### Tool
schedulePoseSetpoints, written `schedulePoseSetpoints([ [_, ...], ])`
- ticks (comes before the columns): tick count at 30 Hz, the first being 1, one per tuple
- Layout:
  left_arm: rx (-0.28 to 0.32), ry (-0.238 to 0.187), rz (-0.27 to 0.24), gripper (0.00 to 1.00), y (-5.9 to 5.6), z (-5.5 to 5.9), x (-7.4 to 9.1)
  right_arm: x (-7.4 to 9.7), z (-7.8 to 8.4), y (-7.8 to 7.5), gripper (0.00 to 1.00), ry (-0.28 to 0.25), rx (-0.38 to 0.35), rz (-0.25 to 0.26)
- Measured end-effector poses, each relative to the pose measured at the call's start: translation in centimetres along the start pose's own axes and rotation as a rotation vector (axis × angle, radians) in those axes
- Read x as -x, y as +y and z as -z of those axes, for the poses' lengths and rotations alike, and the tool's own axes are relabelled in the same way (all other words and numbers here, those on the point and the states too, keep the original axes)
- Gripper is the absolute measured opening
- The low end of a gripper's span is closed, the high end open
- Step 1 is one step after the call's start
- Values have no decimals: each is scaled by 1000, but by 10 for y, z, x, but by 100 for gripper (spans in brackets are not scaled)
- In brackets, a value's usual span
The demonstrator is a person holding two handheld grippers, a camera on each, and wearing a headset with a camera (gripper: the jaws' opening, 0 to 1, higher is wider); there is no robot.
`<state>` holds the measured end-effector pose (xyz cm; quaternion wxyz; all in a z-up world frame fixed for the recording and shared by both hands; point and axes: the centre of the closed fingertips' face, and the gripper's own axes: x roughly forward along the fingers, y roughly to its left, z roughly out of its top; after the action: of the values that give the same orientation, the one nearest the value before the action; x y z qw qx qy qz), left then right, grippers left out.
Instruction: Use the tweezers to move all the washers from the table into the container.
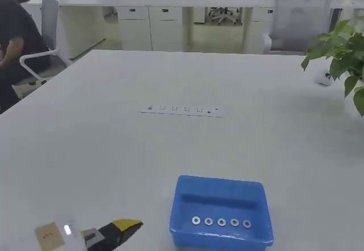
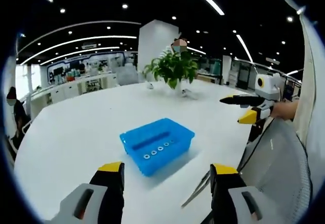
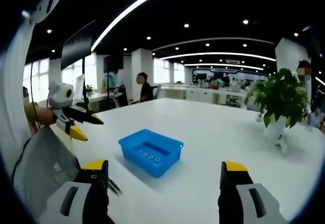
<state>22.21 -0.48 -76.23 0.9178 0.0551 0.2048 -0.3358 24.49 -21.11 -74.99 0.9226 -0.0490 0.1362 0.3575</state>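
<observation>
White office table point(image 1: 114, 148) bears a blue container point(image 1: 219, 181) holding five washers point(image 1: 221, 222).

Open-plan office. White tabletop point(image 1: 170, 143) spreads ahead of the left gripper point(image 2: 167, 168), with a flush socket strip point(image 1: 180, 110) set in it. Potted plant point(image 2: 172, 69) at the far edge, straight ahead, and a white pillar point(image 2: 157, 43) behind it. Rows of white desks point(image 2: 76, 87) ahead-left. Grey mesh chair back point(image 2: 284, 173) just right. Dark ceiling, long light strips point(image 3: 152, 10), recessed spots.

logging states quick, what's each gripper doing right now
left gripper: open, holding nothing
right gripper: open, holding nothing
</observation>
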Motion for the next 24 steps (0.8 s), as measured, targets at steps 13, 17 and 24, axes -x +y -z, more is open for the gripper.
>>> schedulePoseSetpoints([
  [13, 58, -223, -276, 99, 46, -28, 35, 2, -9, -1, 95, -45, 12, 17],
  [17, 44, -260, -297, 99, 47, -30, 37, 3, -13, -4, 96, -66, -10, 33],
  [24, 88, -282, -266, 99, 47, -29, 35, 7, -14, -11, 98, -83, -18, 63],
])
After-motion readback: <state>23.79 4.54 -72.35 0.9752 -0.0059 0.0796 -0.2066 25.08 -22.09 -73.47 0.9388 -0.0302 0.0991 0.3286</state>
